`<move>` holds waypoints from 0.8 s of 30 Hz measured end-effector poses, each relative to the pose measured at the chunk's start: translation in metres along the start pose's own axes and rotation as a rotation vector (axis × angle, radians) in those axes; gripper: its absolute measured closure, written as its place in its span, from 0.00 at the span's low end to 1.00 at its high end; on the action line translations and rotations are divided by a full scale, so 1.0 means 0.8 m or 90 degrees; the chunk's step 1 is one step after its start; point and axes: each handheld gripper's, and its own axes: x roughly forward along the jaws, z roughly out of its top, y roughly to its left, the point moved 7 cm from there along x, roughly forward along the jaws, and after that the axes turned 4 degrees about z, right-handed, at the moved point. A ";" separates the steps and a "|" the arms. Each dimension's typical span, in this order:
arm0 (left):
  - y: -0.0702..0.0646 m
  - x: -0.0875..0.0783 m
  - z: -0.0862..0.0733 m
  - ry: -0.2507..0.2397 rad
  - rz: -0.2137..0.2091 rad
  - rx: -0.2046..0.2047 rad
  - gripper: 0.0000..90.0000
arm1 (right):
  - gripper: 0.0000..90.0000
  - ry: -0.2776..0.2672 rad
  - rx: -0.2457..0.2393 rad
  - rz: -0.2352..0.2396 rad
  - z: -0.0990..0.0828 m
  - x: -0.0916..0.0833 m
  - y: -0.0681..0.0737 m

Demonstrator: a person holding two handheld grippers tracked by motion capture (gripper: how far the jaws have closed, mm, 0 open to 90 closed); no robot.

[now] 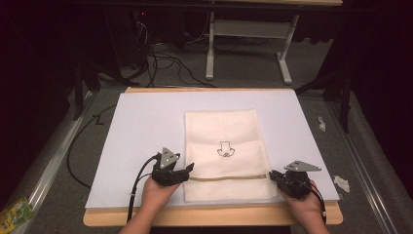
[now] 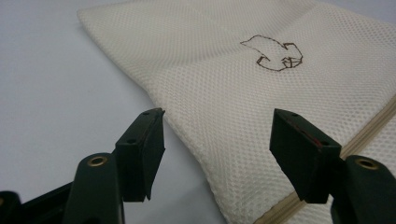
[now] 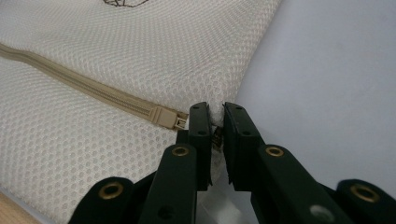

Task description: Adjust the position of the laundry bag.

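Lying lengthwise away from the person, mesh bag (image 1: 225,146) pinched by right gripper (image 3: 215,122); left gripper (image 2: 217,140) agape.

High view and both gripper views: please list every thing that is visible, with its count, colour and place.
mesh bag: one, cream, flat at the middle of the sheet
zipper: one, tan, across the bag near its front end
small drawing: one, dark outline, middle of the bag
sheet: one, white, covering the table
table: one, light wood
metal frame: one, white, on the floor behind
left gripper: one, black, open at the bag's left edge
right gripper: one, black, shut on the bag's right edge by the zipper end
hands: two, holding the grippers
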 end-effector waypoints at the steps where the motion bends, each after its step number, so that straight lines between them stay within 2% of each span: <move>1: -0.001 0.000 0.001 -0.002 -0.001 -0.002 0.40 | 0.93 -0.001 0.001 0.002 0.000 -0.001 0.000; 9: -0.019 -0.001 0.007 -0.004 -0.025 0.000 0.40 | 0.93 -0.003 -0.013 0.012 0.001 -0.005 0.003; 12: -0.026 -0.001 0.009 -0.004 -0.042 -0.014 0.40 | 0.93 -0.006 -0.015 0.021 0.002 -0.007 0.003; 15: -0.035 0.001 0.011 0.000 -0.057 -0.016 0.40 | 0.93 -0.015 -0.021 0.028 0.004 -0.010 0.004; 18: -0.053 0.004 0.015 -0.006 -0.089 -0.027 0.40 | 0.93 -0.023 -0.027 0.035 0.007 -0.012 0.005; 21: -0.079 0.009 0.017 -0.002 -0.138 -0.038 0.41 | 0.93 -0.027 -0.032 0.037 0.008 -0.014 0.006; 23: -0.095 0.012 0.020 -0.004 -0.153 -0.027 0.42 | 0.94 -0.025 -0.029 0.042 0.008 -0.015 0.007; 24: -0.104 0.013 0.020 -0.008 -0.157 -0.014 0.42 | 0.94 -0.024 -0.031 0.044 0.008 -0.015 0.007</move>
